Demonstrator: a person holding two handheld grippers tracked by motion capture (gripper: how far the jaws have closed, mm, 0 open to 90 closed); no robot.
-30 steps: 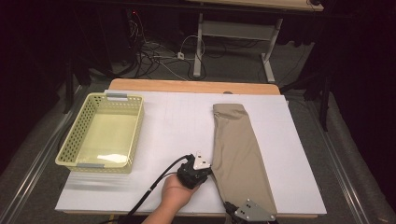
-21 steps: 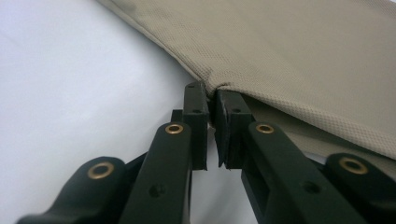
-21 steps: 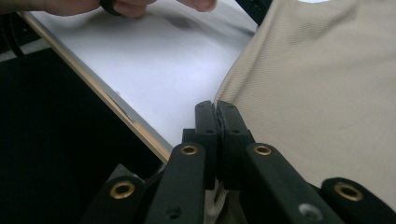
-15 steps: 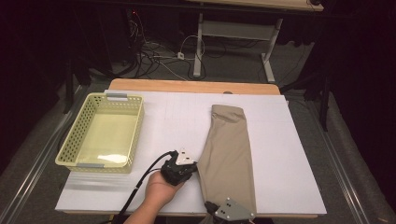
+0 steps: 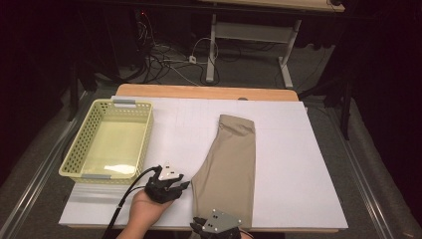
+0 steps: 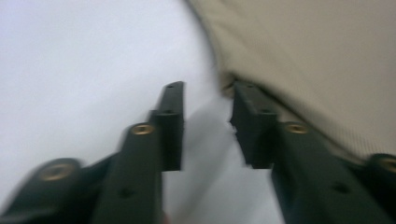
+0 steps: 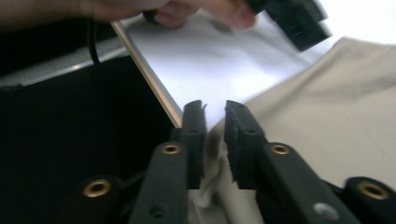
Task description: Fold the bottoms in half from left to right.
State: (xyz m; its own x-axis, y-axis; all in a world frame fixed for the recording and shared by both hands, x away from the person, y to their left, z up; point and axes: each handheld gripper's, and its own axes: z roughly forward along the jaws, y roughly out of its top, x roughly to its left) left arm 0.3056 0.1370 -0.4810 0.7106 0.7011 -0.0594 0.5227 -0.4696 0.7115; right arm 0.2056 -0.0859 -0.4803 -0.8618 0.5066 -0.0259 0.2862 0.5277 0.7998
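Table brightly lit, surroundings dark (nearly black); both gripper views blurred, soft-focused.

Each claw, left (image 5: 175, 182) and right (image 5: 200, 223), is black, with a grey three-cornered plate on top marked by small dark dots at its corners. A black cable trails from the left claw along a bare hand (image 5: 144, 209) and forearm with no sleeve. Seen close, the jaws are flat black bars ending in blocky pads, set with brass-coloured screw bushings and small dark holes.
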